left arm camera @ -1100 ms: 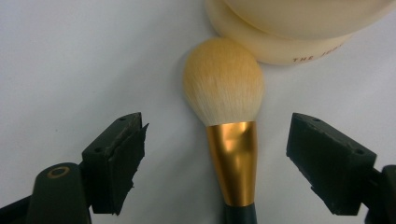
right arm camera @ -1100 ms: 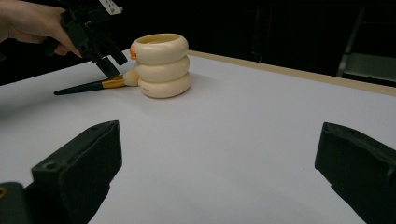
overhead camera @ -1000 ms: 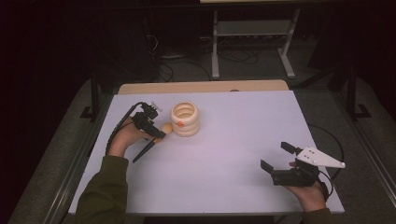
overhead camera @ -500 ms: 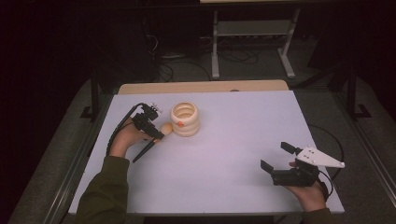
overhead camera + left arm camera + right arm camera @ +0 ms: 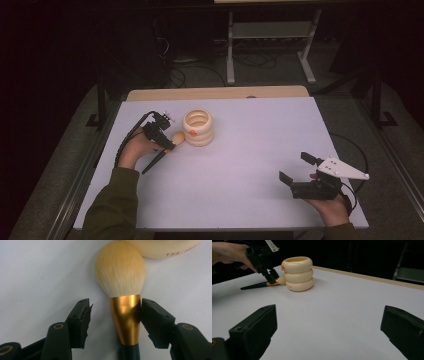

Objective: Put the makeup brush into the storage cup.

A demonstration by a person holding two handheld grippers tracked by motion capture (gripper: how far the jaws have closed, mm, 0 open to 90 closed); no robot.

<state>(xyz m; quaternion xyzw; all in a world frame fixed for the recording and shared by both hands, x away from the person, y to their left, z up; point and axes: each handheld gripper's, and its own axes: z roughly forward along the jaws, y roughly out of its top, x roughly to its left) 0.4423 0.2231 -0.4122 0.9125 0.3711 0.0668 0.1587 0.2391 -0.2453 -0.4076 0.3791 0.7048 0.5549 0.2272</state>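
Note:
A makeup brush (image 5: pixel 178 137) with a cream head, gold ferrule (image 5: pixel 126 317) and dark handle lies flat on the white table (image 5: pixel 250 150), its head touching a cream ringed holder (image 5: pixel 198 127). My left gripper (image 5: pixel 167 145) points down over the ferrule. Its jaws have just been closing around the ferrule: one pad (image 5: pixel 155 322) touches the gold, the other pad (image 5: pixel 81 325) stands a little off it. My right gripper (image 5: pixel 296 167) rests open near the table's front right with nothing between its jaws. In the right gripper view the holder (image 5: pixel 298 273), the brush (image 5: pixel 262 285) and my left gripper (image 5: pixel 270 277) show far off.
The holder stands upright at the table's back left, with printed letters near its base. A wooden strip (image 5: pixel 215 93) borders the table's far edge. Metal stand legs (image 5: pixel 270 55) and cables lie on the dark floor beyond.
The left gripper's jaws have narrowed around the brush. Both hands and the brush have stayed in place.

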